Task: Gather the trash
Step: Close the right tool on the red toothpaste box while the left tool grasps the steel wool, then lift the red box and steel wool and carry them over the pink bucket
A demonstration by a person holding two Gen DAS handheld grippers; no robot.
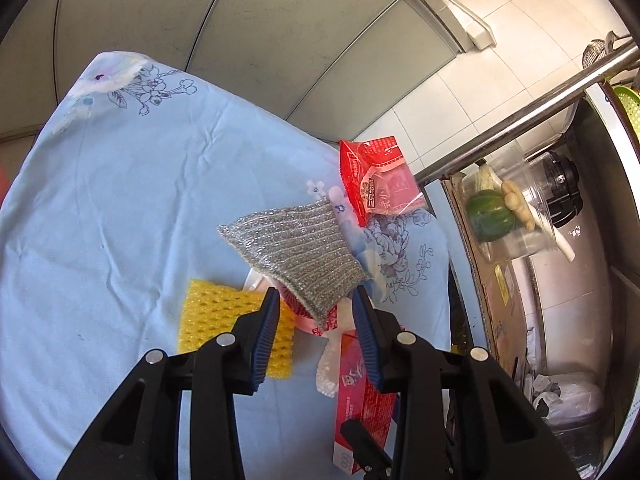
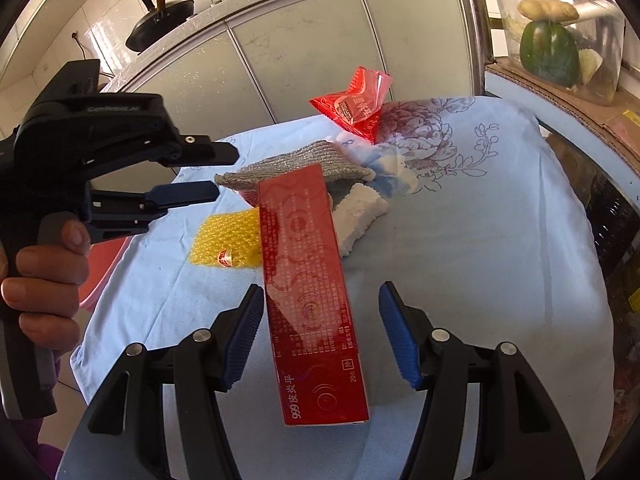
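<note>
A pile of trash lies on a table under a pale blue flowered cloth [image 1: 120,200]. A silver scouring cloth [image 1: 296,248] sits on top. Its lower corner reaches between the fingertips of my left gripper [image 1: 316,304], whose jaws stand apart without pressing on it. The right wrist view shows this left gripper [image 2: 226,174] at the silver cloth's [image 2: 288,164] left end. A long red carton [image 2: 312,300] lies between the fingers of my right gripper [image 2: 322,312]. Its left edge is against the left pad, and the right pad is clear of it. A yellow foam net [image 2: 228,240], a white foam piece [image 2: 360,216] and a red snack wrapper [image 2: 356,104] lie around.
A cardboard box holding a clear tub of vegetables [image 2: 560,48] stands right of the table, behind a steel pole [image 1: 520,120]. Grey cabinet doors [image 2: 304,40] rise behind the table, with woks [image 2: 160,24] on top. A person's hand [image 2: 44,272] grips the left tool, and a pink stool [image 2: 104,272] stands below it.
</note>
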